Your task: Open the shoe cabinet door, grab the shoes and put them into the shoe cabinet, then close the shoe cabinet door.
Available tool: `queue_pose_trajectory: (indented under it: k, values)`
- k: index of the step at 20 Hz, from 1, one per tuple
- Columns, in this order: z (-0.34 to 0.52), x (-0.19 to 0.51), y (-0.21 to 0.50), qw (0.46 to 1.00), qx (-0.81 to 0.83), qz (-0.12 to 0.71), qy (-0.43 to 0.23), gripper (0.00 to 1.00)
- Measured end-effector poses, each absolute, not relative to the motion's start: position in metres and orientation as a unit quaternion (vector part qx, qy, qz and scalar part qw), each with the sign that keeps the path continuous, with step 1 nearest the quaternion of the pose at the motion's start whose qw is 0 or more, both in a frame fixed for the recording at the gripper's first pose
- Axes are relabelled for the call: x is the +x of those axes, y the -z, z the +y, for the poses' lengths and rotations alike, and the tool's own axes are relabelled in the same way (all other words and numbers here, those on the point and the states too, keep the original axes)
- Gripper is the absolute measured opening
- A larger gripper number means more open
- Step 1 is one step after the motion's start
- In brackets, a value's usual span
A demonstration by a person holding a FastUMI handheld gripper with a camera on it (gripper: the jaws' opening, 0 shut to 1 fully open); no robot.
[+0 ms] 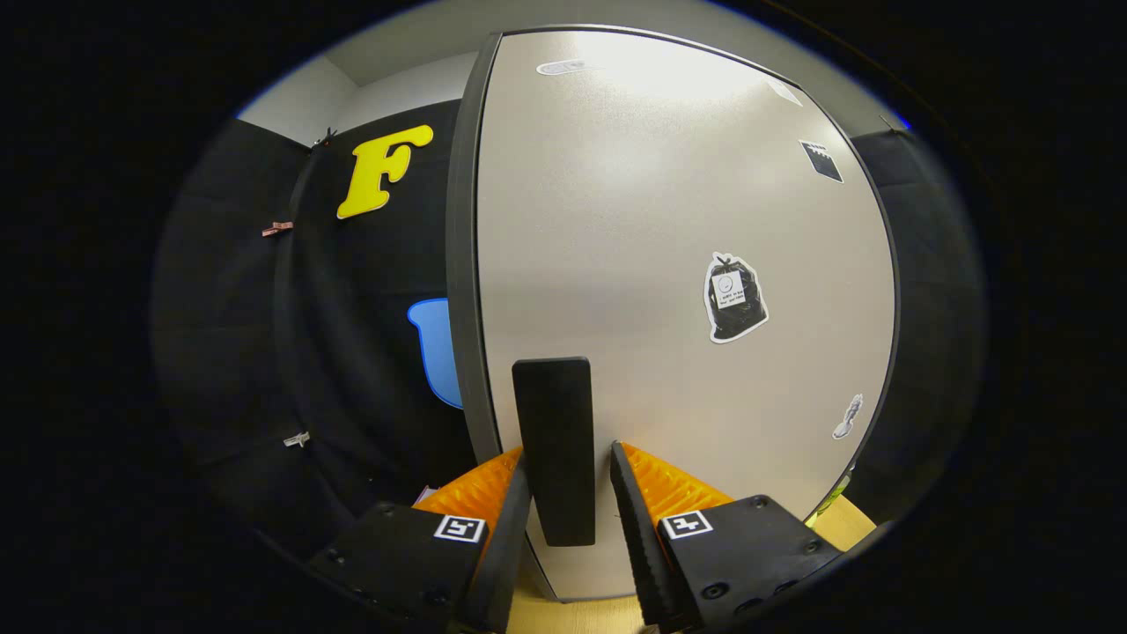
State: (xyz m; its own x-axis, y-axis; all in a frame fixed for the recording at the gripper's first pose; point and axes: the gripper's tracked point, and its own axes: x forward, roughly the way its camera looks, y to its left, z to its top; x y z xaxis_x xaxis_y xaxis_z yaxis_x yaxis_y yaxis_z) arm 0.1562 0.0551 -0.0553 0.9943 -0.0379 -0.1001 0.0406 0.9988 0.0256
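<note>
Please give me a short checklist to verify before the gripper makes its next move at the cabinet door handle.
1. Handle lies between the gripper fingers: ok.
2. Both fingers press on the handle: cannot tell; a gap shows on the right side, and the left finger looks close or touching.
3. Gripper centred on the handle: not ok, the handle sits nearer the left finger.
4. Cabinet door state: looks closed or nearly so; cannot tell for certain.
5. Room beside the door's left edge toward the black cloth wall: cannot tell.
</note>
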Motion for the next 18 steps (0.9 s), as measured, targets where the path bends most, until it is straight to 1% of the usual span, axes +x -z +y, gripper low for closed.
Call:
queue_pose_trajectory:
  k: [2,4,9,10,18]
  values:
    - [0.056,0.162,0.059,0.998,0.016,0.055,0.021,0.58]
    - [0.056,0.154,0.056,0.998,0.011,0.052,0.022,0.33]
    - [0.057,0.156,0.056,0.998,0.005,0.052,0.028,0.33]
    - [0.057,0.155,0.058,0.998,0.004,0.054,0.028,0.22]
    - [0.056,0.144,0.056,0.999,0.005,0.042,0.021,0.22]
